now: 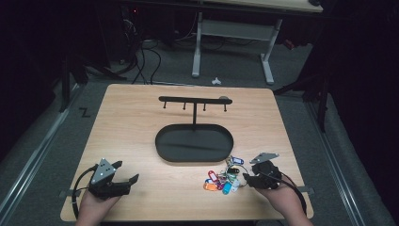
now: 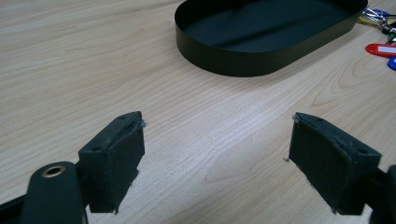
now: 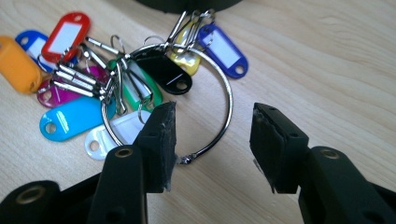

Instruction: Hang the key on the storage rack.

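Observation:
A big metal ring strung with several coloured key tags lies on the wooden table, near the front right. My right gripper is low over it with the jaws apart. The ring's open end rests beside the left pad, and nothing is pinched. In the high view the right gripper sits just right of the tags. My left gripper rests at the front left, open and holding nothing, over bare wood.
A black oval tray lies mid-table, its wall ahead of the left gripper. From its far side rises a post with a hook bar. A red tag shows to the tray's right. Dark floor, cables and a desk frame lie beyond.

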`<state>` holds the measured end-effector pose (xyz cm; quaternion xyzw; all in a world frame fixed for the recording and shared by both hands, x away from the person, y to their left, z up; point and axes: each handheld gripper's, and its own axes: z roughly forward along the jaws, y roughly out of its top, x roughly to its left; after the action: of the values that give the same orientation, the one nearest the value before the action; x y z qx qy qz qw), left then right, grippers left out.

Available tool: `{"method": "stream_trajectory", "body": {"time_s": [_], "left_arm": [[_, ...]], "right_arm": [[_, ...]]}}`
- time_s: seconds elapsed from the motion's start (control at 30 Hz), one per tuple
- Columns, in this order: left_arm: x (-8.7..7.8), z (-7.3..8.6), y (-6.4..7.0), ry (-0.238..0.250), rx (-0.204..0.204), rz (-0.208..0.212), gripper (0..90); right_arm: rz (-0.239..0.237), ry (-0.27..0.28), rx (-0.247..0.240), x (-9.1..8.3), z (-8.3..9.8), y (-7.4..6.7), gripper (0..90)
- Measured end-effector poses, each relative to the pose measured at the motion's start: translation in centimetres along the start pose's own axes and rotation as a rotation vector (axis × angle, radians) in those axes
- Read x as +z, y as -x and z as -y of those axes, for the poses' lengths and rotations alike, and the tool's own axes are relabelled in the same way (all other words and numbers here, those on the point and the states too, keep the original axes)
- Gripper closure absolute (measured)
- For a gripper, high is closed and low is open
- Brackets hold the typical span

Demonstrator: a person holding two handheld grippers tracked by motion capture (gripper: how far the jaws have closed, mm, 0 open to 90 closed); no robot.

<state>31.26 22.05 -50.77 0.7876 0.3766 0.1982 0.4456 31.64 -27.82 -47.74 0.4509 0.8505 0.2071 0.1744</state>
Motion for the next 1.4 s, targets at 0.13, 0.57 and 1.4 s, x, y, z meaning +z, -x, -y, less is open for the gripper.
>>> {"method": "stream_trajectory", "body": {"time_s": [0.13, 0.57, 1.4], "left_arm": [[0.0, 0.0, 0.0, 0.001, -0.004, 0.002, 18.9], [-0.2, 0.0, -0.1, -0.004, -0.005, 0.008, 19.7], [-0.1, 0.1, 0.1, -0.014, 0.022, 0.009, 21.1]], "right_arm": [[-0.016, -0.058, -0.019, 0.5, -0.6, -0.1, 52.0], [-0.045, -0.208, -0.071, 1.8, -3.6, 0.3, 52.3], [-0.056, -0.353, -0.074, 4.8, -6.0, 1.4, 80.1]]}}
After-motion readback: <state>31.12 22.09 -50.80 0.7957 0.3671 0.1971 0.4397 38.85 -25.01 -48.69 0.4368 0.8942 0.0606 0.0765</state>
